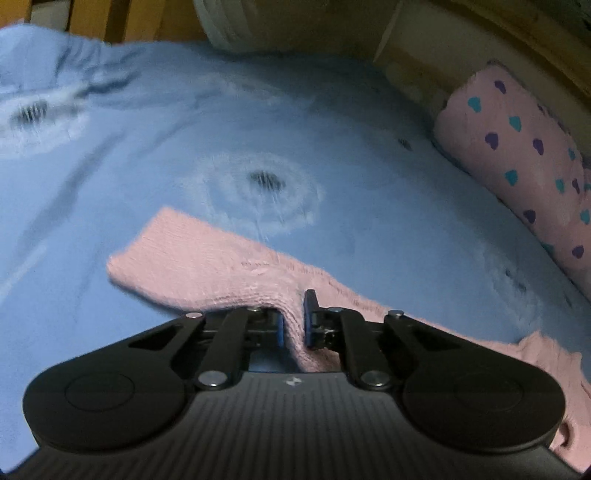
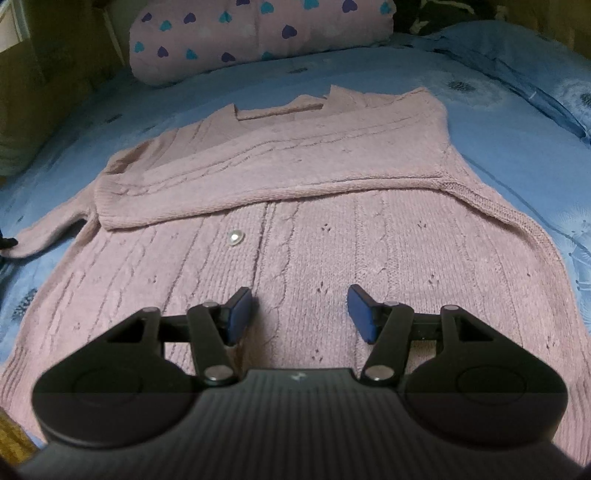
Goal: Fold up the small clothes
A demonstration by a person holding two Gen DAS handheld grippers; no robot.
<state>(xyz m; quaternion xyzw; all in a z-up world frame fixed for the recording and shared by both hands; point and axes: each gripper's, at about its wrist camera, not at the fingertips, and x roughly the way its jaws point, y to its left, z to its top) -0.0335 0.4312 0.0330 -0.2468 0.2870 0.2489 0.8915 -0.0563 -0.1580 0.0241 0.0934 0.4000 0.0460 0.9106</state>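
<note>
Two cloths fill both views: a blue sheet [image 1: 332,122] with pale rings covers the bed, and a pink cardigan [image 2: 295,206] lies flat mid-frame, one sleeve folded across it. A heart-print pillow [image 2: 258,33] sits at top, wood behind it. The left gripper [image 1: 293,323] pinches a fold of the other sleeve [image 1: 192,258]. The right gripper [image 2: 301,314] hangs released over the cardigan.

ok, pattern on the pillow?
Pink pillow with purple and teal hearts; shows best in the right wrist view.
</note>
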